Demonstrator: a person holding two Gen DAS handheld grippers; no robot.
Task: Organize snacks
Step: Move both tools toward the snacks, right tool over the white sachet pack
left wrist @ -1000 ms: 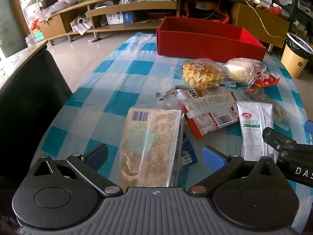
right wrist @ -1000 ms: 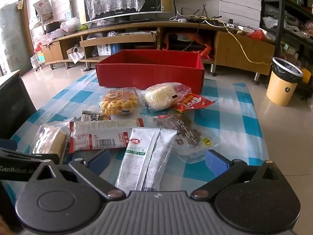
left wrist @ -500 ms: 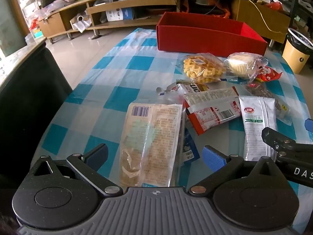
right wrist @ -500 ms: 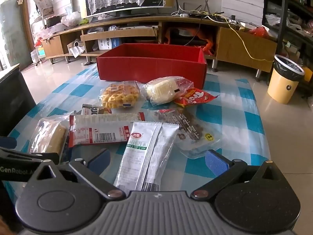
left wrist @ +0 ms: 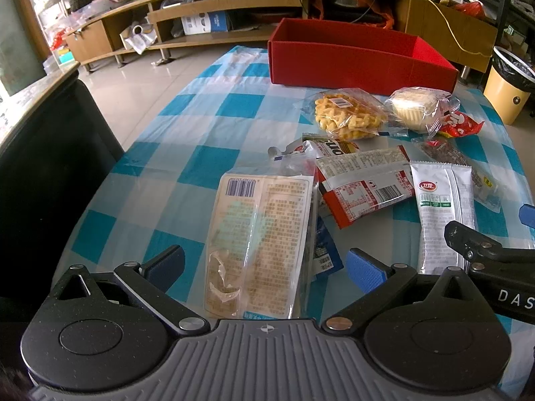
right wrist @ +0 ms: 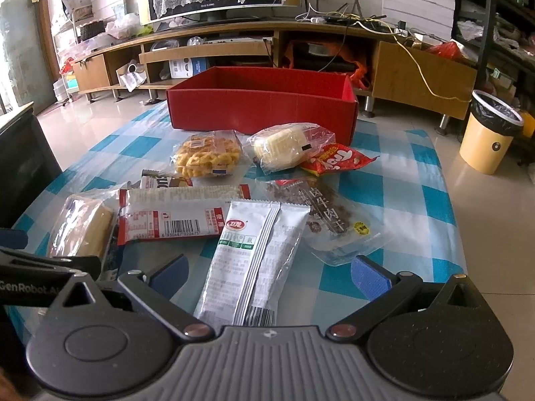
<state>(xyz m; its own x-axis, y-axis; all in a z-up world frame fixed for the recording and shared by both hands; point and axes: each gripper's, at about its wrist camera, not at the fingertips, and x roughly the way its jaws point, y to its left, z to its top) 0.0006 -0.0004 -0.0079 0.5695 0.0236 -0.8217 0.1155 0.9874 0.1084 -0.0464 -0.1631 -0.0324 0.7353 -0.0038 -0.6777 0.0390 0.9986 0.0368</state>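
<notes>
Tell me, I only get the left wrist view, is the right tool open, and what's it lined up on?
Observer: Open. The right tool has one finger on either side of the white and green sachet.
Operator: What's just right of that? It's mostly hidden for me.
Observer: A clear pack of dark dried meat with a yellow sticker; the sachet overlaps its left edge.
Operator: And the big flat one nearest me?
Observer: Seen from the side, the bread pack holds a thick yellow slab, not a flat sheet.
</notes>
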